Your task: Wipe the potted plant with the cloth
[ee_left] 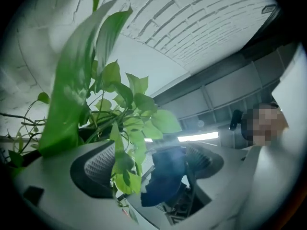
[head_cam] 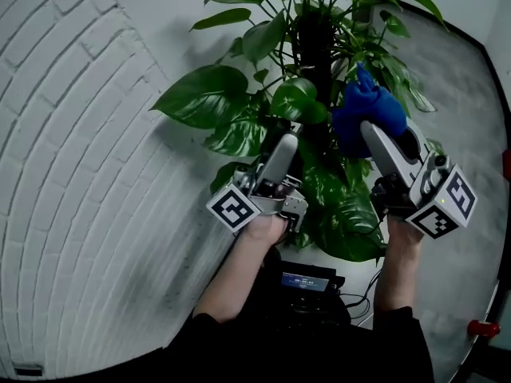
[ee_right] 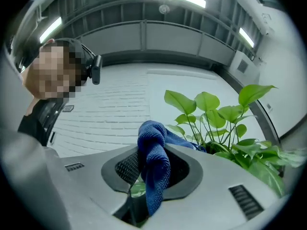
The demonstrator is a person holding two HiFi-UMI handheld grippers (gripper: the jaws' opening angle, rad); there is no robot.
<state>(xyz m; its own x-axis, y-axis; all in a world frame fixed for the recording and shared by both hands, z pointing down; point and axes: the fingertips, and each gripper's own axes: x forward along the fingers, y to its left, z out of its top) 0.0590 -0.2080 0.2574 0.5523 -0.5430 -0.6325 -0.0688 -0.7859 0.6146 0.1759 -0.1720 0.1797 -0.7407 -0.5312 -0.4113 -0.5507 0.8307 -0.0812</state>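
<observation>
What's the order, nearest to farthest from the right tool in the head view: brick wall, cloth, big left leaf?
1. Cloth: clamped in the right tool.
2. Big leaf: left, across the plant.
3. Brick wall: far left, beyond the leaf.
</observation>
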